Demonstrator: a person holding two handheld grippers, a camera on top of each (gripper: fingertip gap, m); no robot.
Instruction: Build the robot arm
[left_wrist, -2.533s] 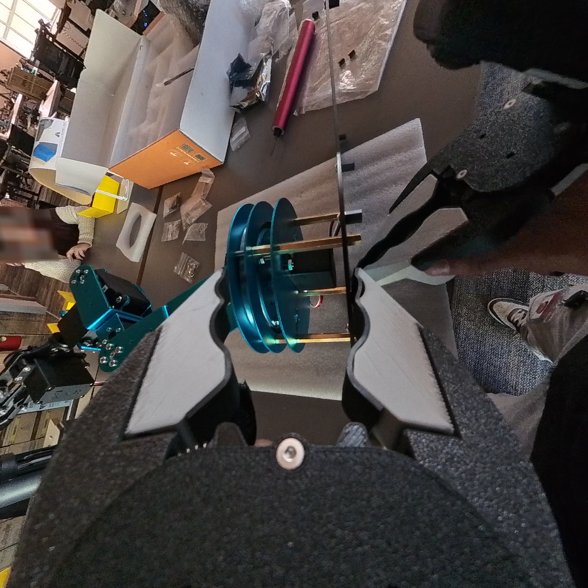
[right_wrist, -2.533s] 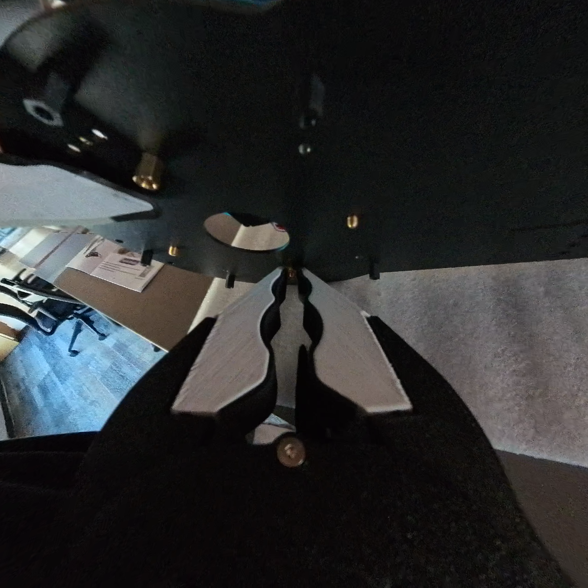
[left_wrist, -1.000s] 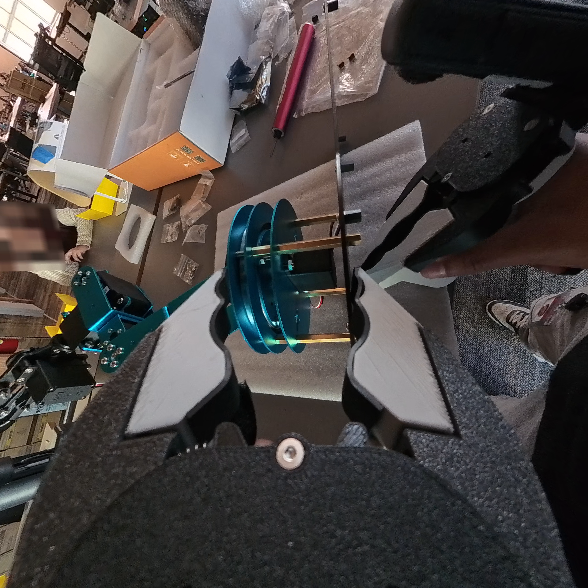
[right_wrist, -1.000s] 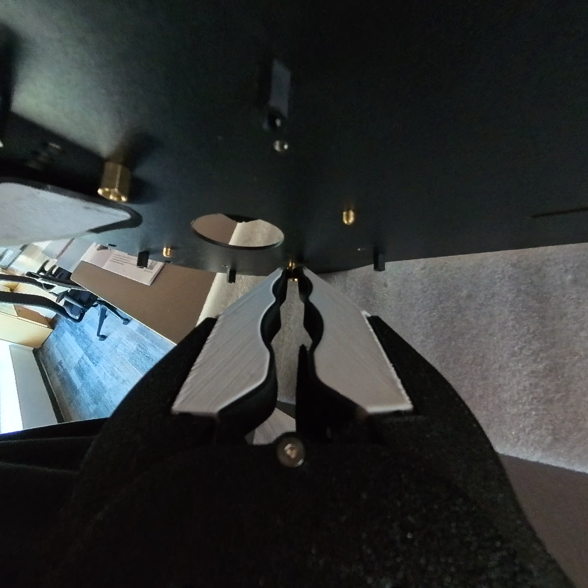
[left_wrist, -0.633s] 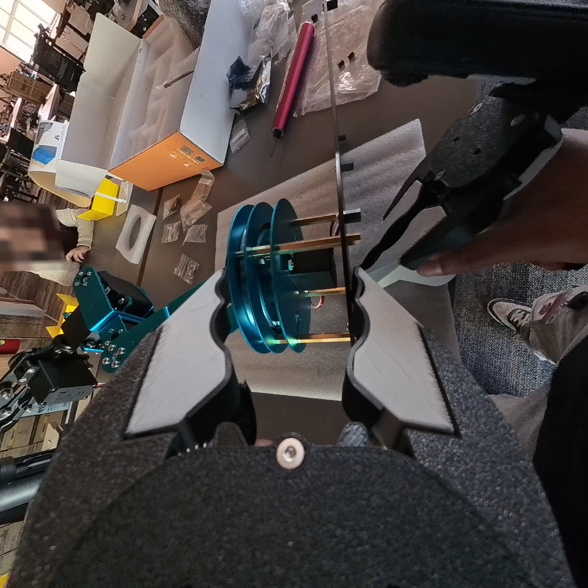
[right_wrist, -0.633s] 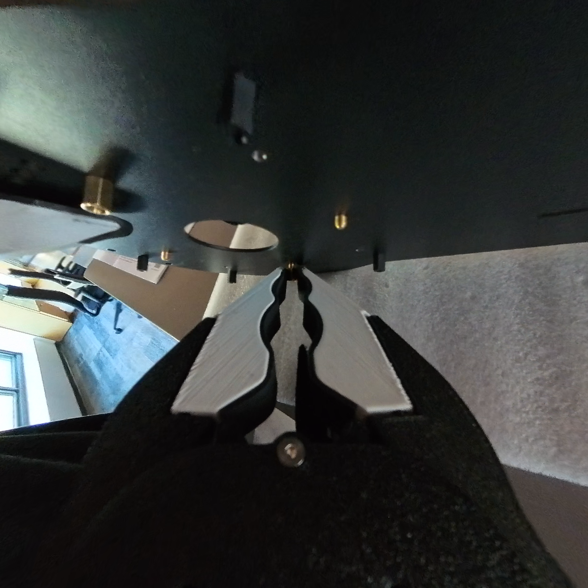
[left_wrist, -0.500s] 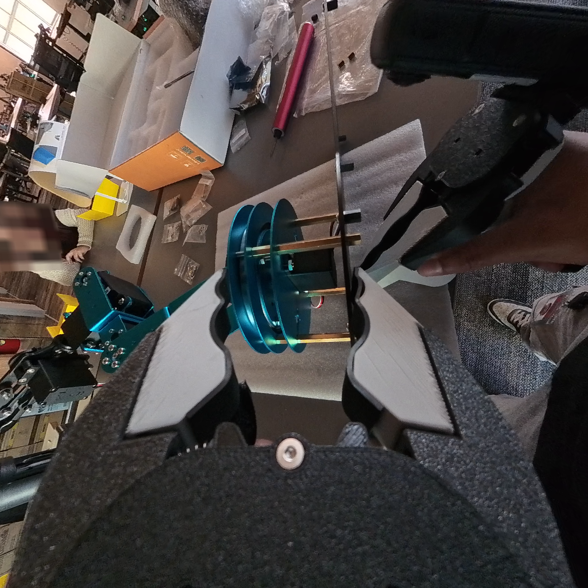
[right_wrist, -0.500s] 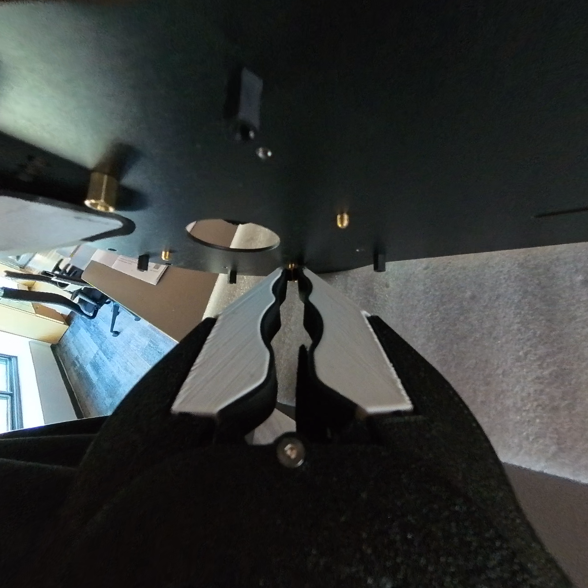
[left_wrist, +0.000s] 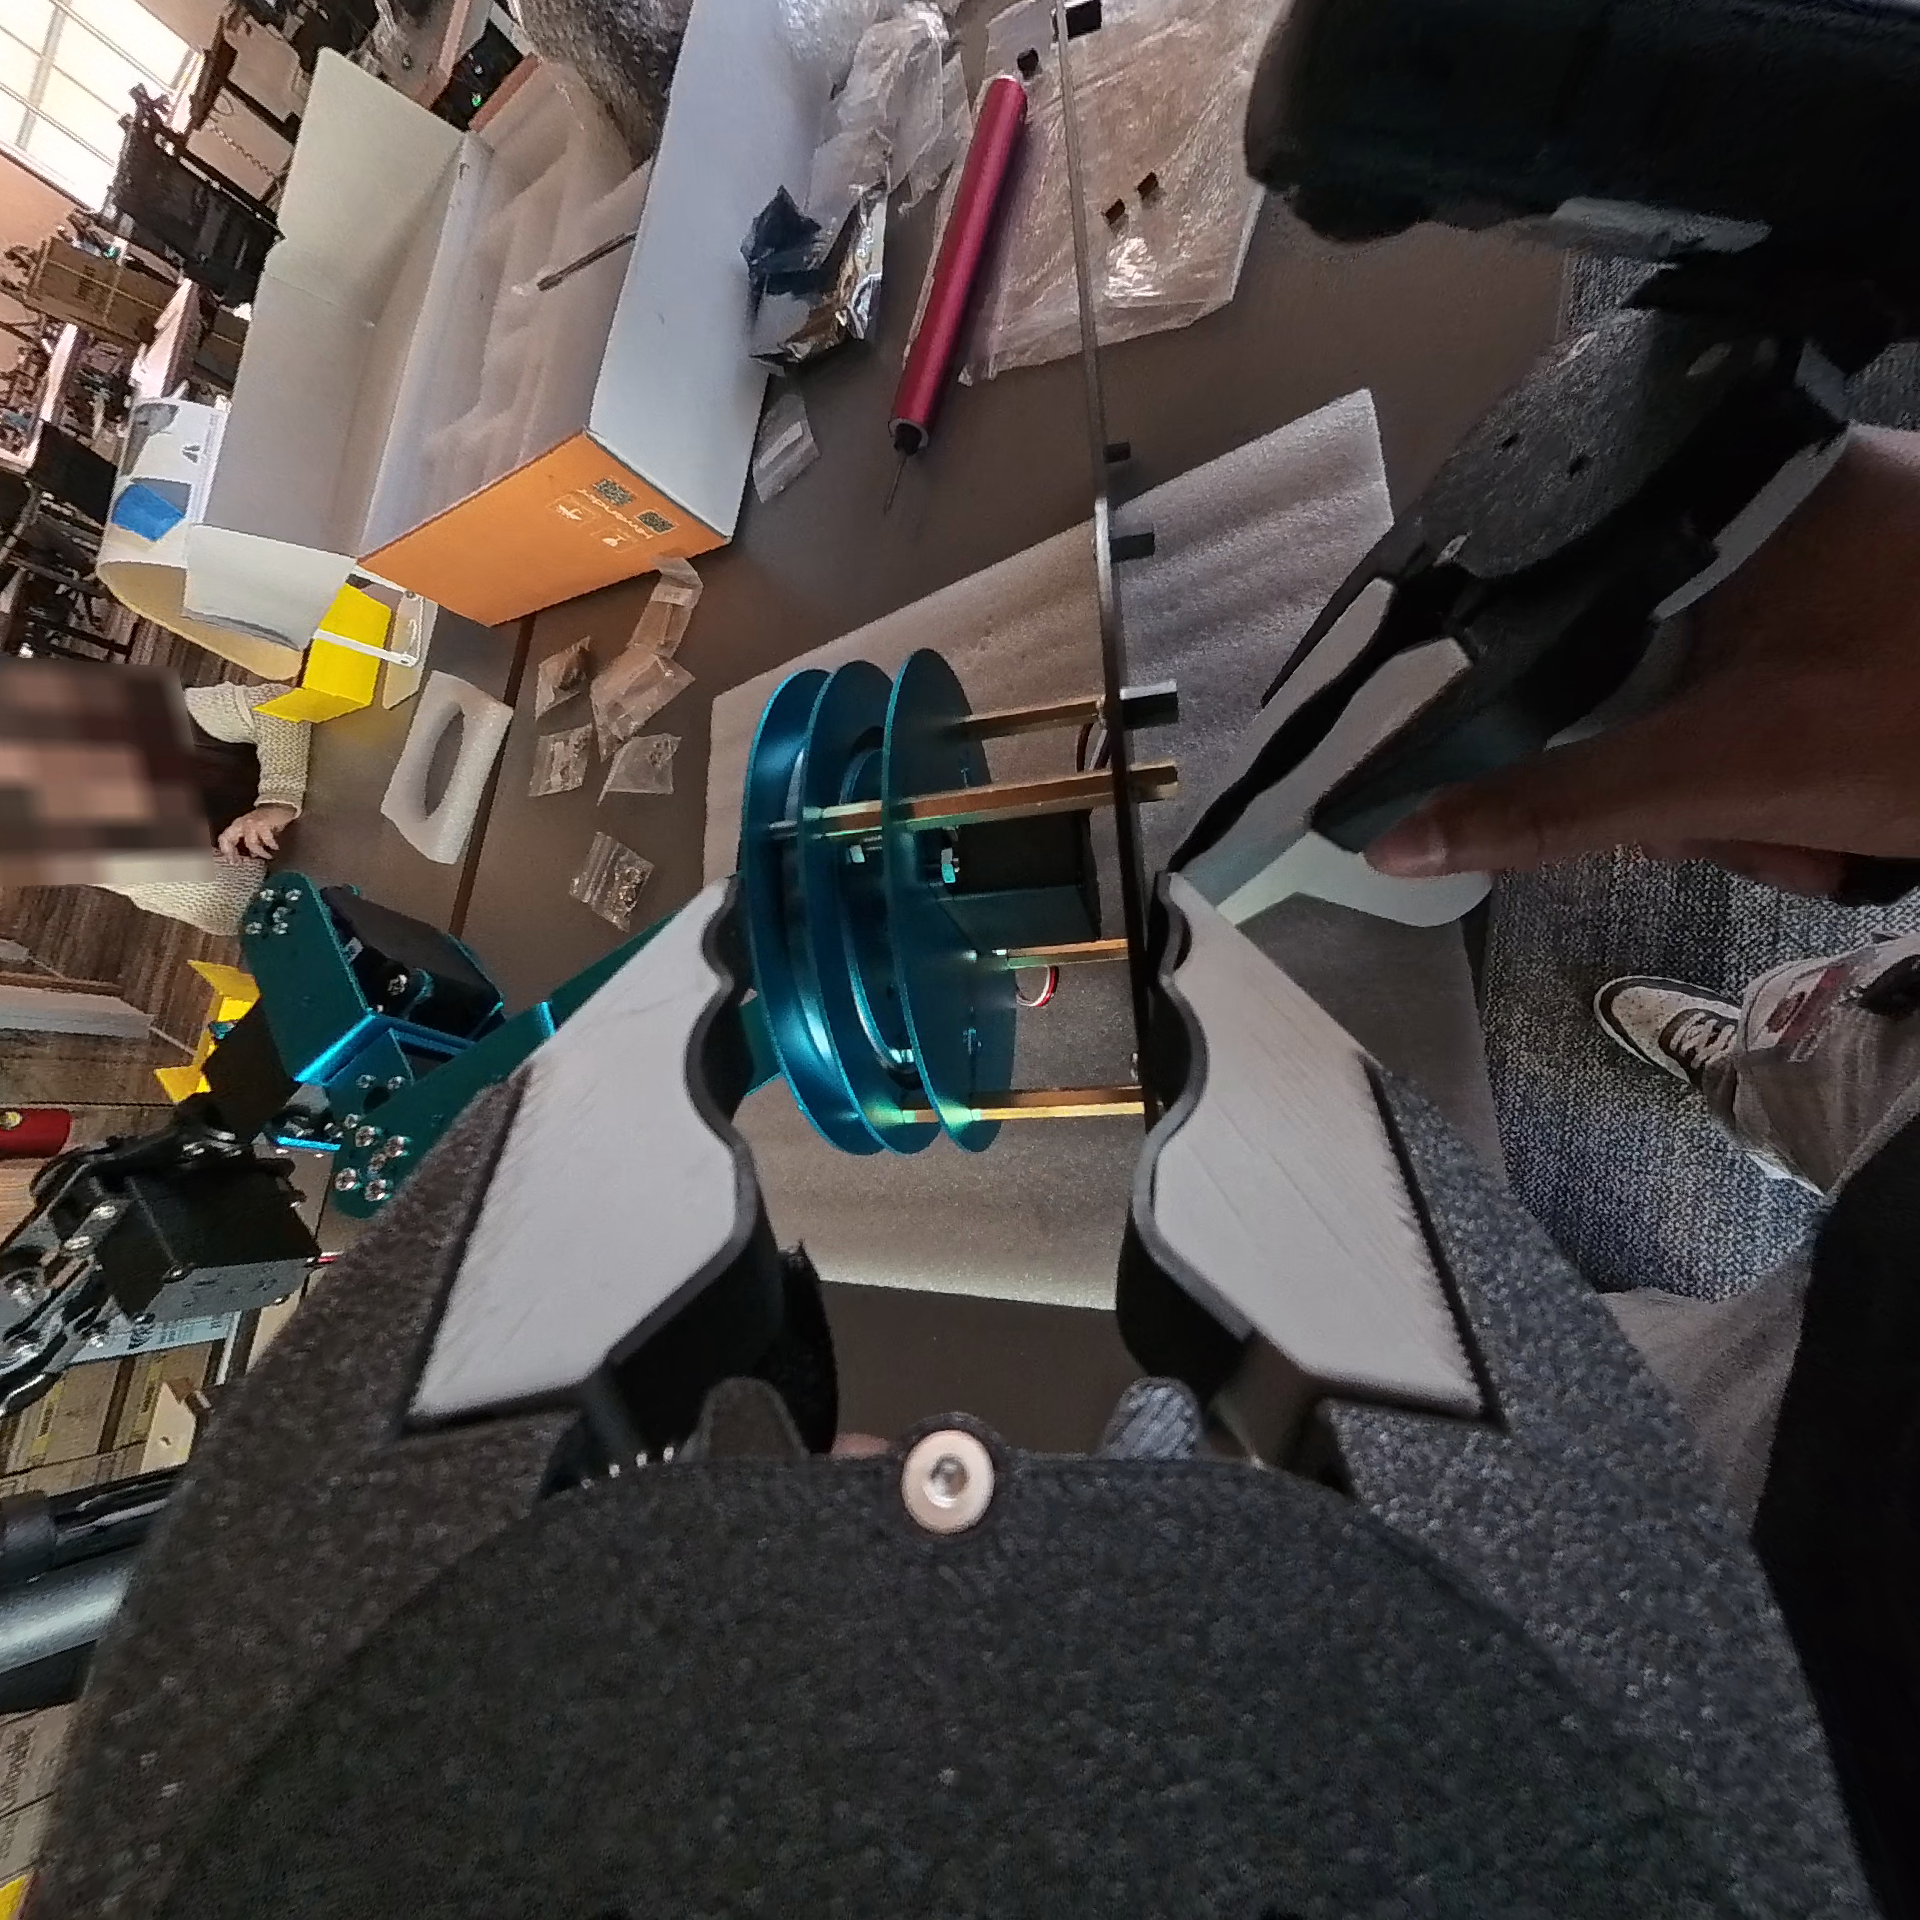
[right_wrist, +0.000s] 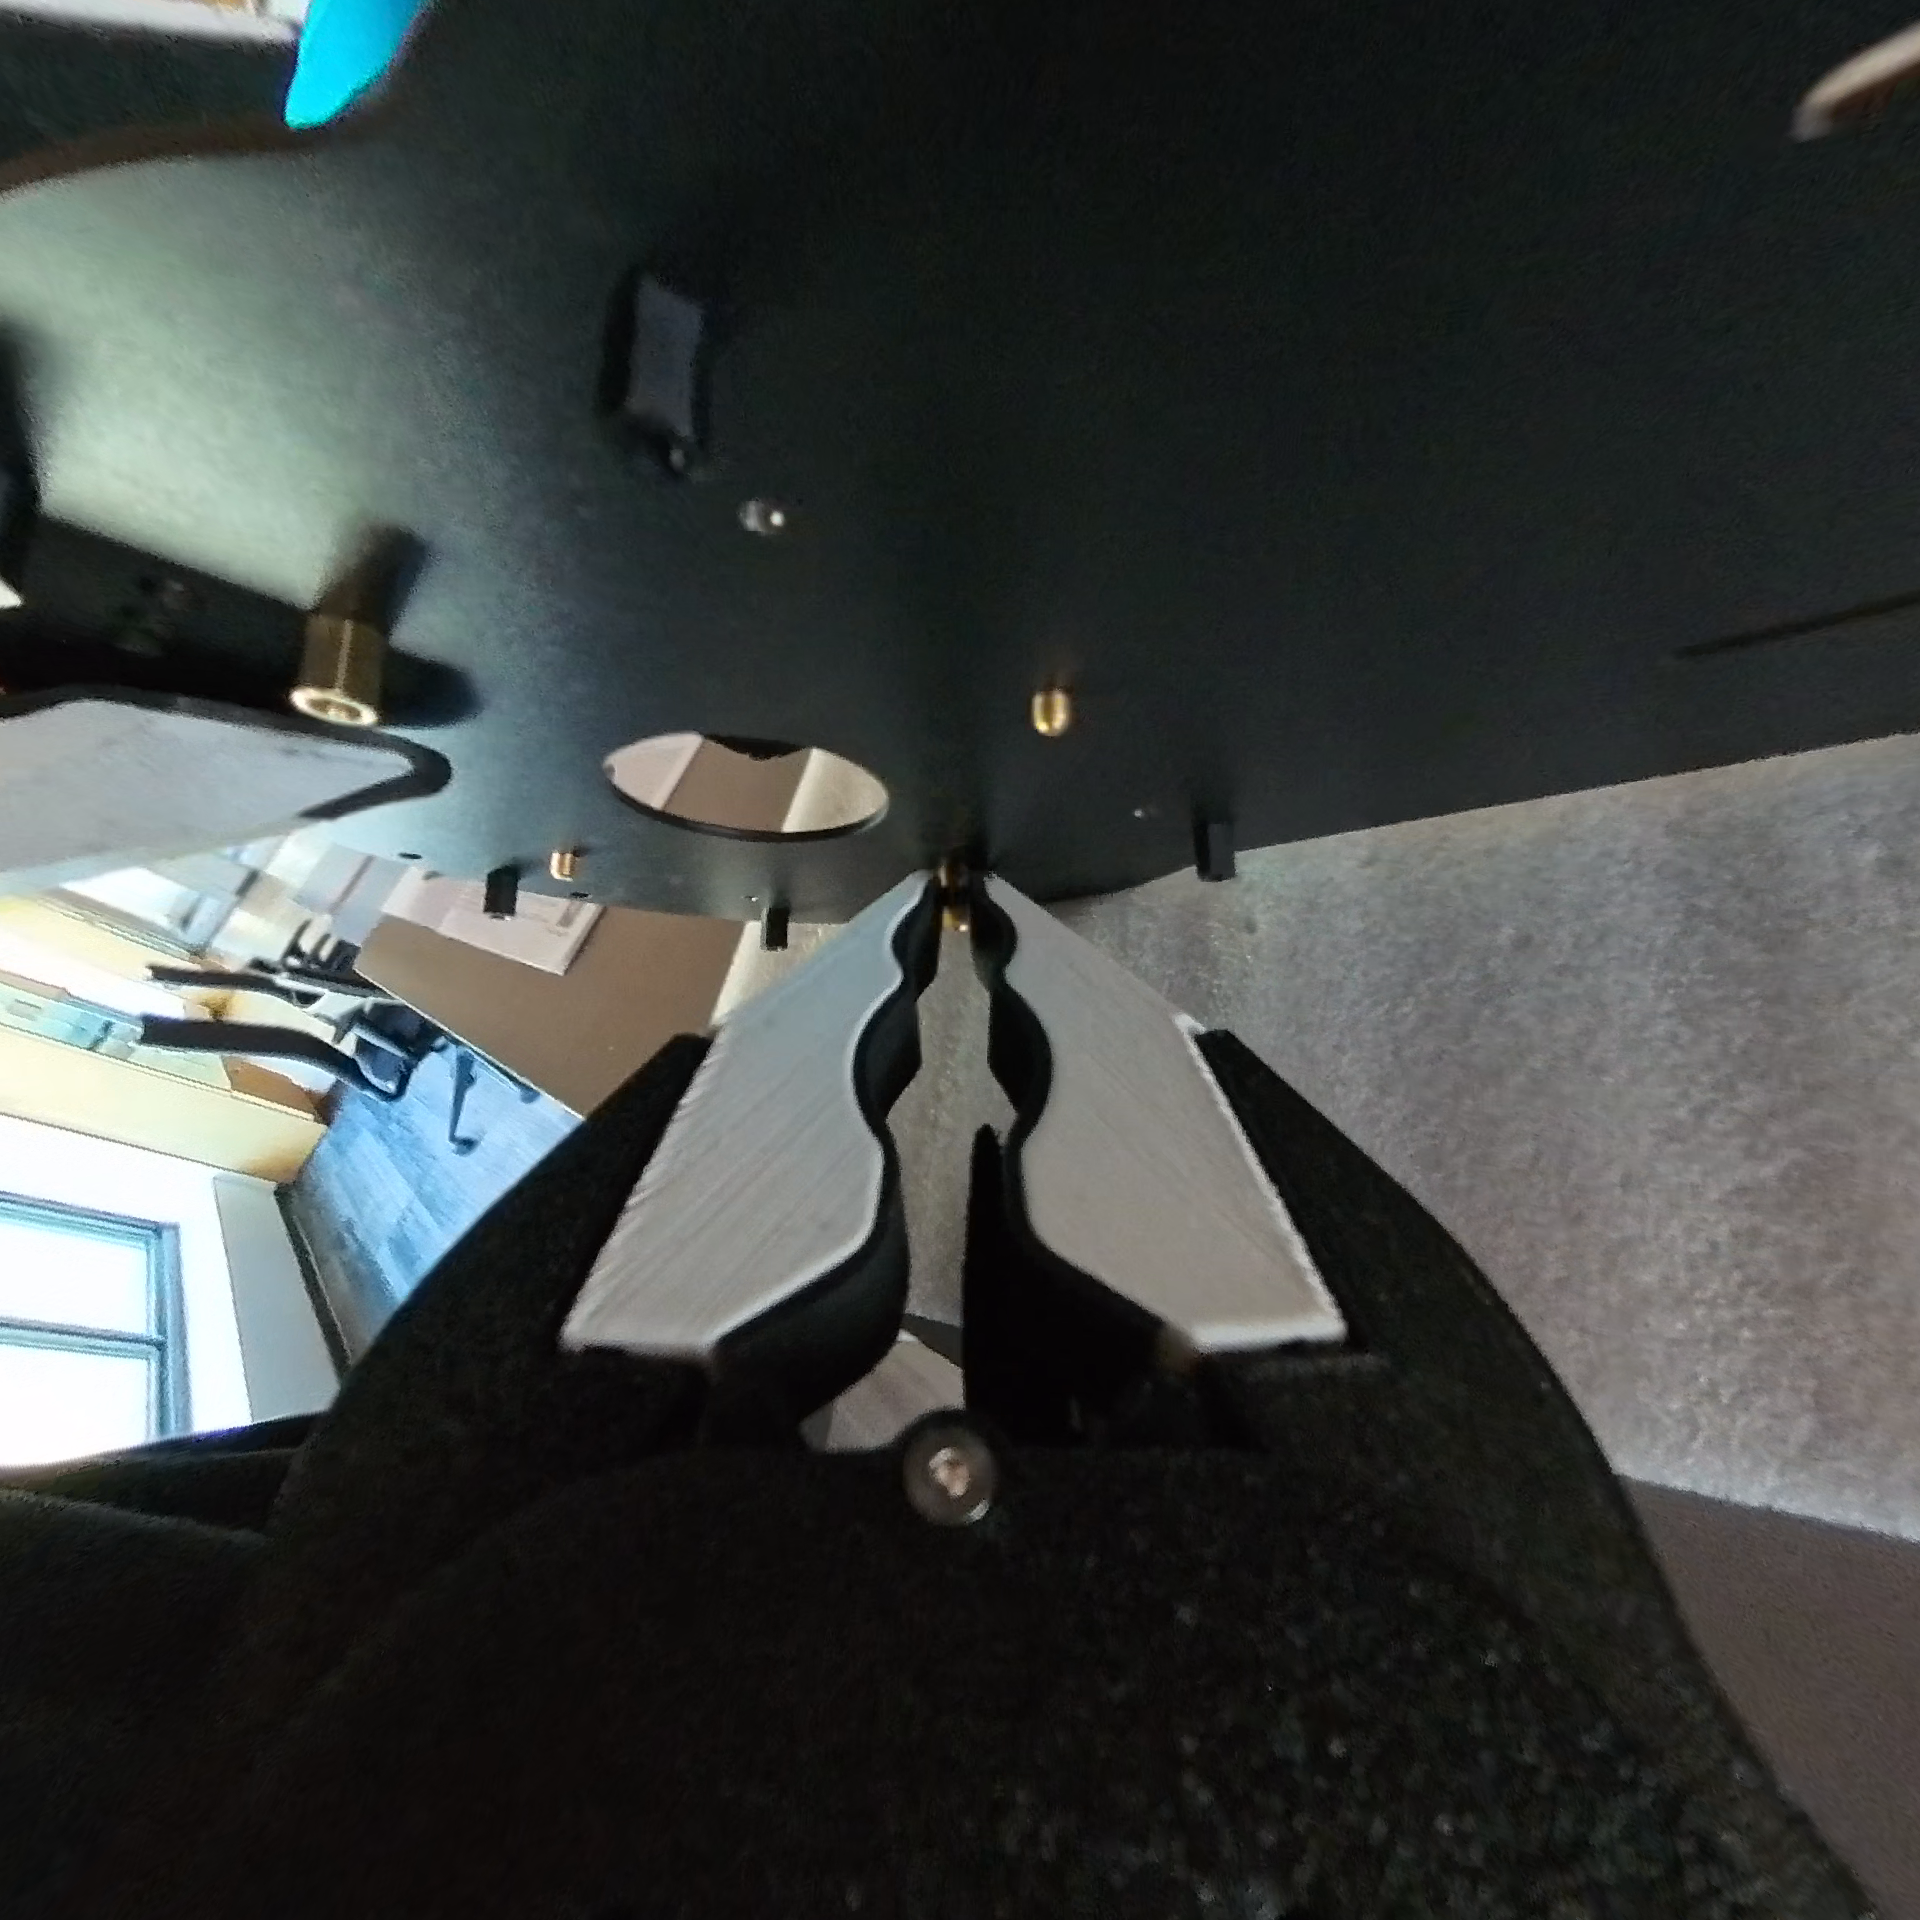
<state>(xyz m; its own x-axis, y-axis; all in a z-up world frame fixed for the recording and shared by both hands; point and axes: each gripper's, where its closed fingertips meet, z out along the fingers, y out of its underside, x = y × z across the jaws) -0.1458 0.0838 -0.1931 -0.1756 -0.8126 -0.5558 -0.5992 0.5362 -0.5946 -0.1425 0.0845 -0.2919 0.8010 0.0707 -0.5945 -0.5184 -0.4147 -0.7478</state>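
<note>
Table: brown top strewn with parts, white foam sheet under the work.
Left gripper: jaws spread wide, straddling teal discs and black plate.
Right gripper: jaws nearly together, pinching small brass stud at the plate's near edge.
Far left: orange-and-white box, red tube.
</note>
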